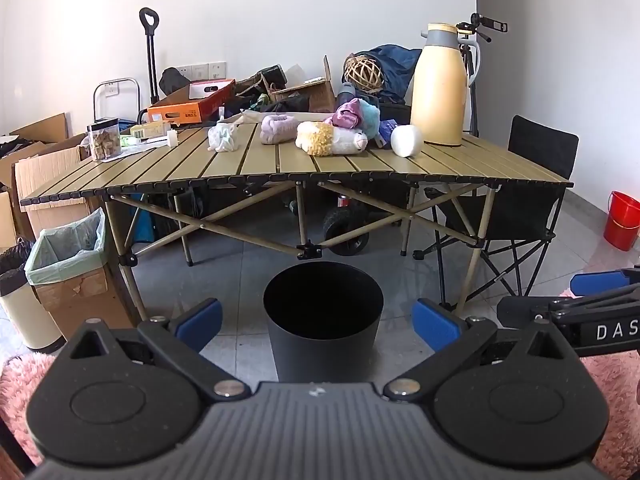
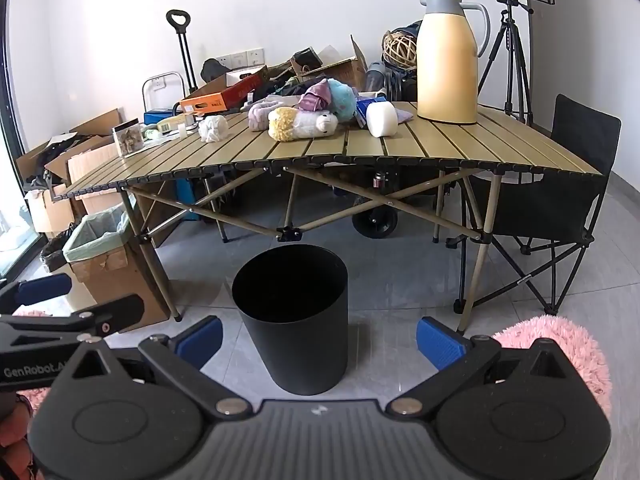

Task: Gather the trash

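Note:
A black round bin (image 1: 323,316) (image 2: 294,316) stands on the grey tiled floor in front of a slatted folding table (image 1: 256,168) (image 2: 400,148). A crumpled white wad (image 1: 222,137) (image 2: 213,128) lies on the table, left of the soft toys. My left gripper (image 1: 318,322) is open, its blue pads wide on either side of the bin and short of it, with nothing between them. My right gripper (image 2: 319,340) is open too, just as empty. Each gripper's blue-tipped finger shows at the edge of the other's view.
On the table are plush toys (image 1: 332,140) (image 2: 302,122), a white roll (image 1: 407,140) (image 2: 382,119), a yellow jug (image 1: 438,88) (image 2: 447,60) and a clear jar (image 1: 104,140). A lined cardboard box (image 1: 68,252) (image 2: 104,248) stands at the left, a folding chair (image 1: 532,200) (image 2: 560,208) and red bucket (image 1: 622,220) at the right.

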`<state>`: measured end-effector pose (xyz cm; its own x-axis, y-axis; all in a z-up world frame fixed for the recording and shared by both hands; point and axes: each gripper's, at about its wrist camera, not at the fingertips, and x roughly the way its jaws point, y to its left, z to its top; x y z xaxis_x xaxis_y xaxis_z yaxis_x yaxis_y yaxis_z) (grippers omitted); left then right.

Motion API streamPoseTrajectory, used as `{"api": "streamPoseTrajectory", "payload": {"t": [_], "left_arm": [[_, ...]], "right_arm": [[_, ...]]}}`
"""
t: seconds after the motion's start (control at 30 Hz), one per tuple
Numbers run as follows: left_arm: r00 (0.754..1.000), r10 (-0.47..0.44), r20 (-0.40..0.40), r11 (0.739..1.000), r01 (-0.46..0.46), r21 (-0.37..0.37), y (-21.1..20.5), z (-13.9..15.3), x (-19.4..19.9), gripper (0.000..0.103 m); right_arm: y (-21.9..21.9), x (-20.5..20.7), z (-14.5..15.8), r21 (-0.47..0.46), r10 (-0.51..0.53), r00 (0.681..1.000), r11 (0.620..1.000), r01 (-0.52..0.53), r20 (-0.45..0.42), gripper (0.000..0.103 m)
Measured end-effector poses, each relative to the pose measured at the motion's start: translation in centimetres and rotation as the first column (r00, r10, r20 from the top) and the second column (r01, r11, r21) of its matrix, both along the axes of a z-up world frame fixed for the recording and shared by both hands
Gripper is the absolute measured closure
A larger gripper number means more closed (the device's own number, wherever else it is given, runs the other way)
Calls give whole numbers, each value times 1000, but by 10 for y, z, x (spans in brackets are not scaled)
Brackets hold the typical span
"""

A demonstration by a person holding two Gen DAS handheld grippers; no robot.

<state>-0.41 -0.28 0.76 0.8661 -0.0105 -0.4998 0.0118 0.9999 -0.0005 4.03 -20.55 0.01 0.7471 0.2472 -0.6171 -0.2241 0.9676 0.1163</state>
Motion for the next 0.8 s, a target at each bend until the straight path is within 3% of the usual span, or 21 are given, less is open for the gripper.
{"api": "streamPoseTrajectory", "payload": {"t": [0.8], "left_arm": [[1000,-1,3,1000,1,1,3,1,0,0]], "right_arm": [[1,-2,2,1,0,1000,1000,0,5,0]]}}
